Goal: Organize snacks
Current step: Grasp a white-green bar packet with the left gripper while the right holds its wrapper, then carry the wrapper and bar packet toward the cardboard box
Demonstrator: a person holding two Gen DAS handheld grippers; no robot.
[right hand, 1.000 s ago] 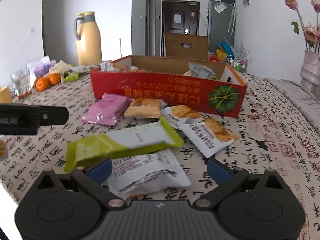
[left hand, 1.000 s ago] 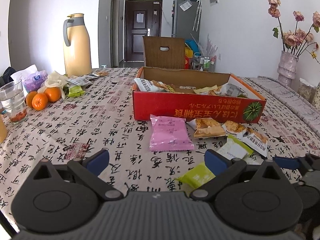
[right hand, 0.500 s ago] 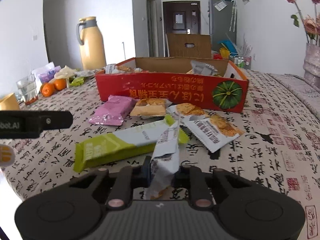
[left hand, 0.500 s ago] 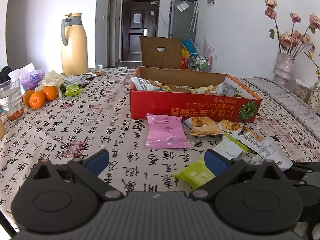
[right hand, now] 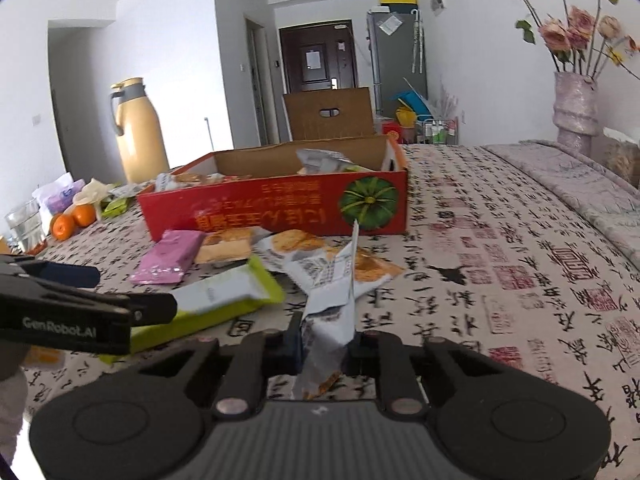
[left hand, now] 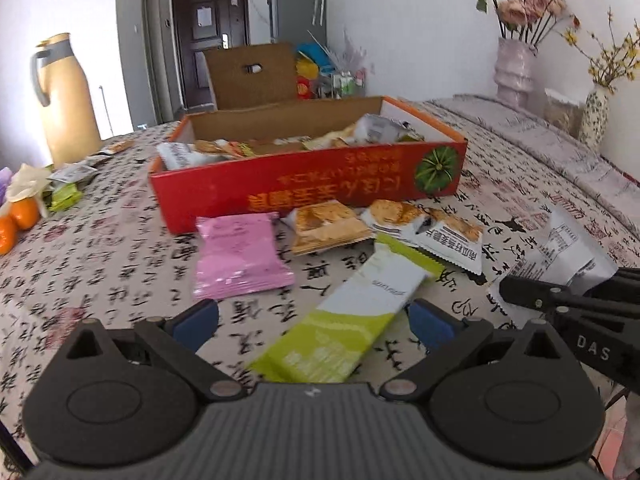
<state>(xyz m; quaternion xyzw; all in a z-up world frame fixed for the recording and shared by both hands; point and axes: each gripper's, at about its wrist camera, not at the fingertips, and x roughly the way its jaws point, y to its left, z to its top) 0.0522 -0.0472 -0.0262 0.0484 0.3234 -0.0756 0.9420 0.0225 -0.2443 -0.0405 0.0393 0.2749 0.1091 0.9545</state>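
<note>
Right gripper clenched tight on a white snack packet, lifted clear of the counter, packet sticking up crumpled between the fingers. Seen in the left wrist view too, out at the right edge, same white snack packet pinched up above the cloth.

Left gripper wide open, blue pads apart, hovering low over the near end of a green-and-white bar without touching it as far as could be told. Bar lying flat, running diagonally from near left to far right, its far end just beside a white cracker pack.

Further out: pink packet flat on the counter left of the bar, orange cracker pack just right of it, both right up near the front wall of the red box. Box open on top, already a handful of snacks piled inside, green pumpkin picture at its right front corner.

Way off at the far left: yellow thermos jug, couple of oranges at the left edge. Vase of pink flowers at the far right.
</note>
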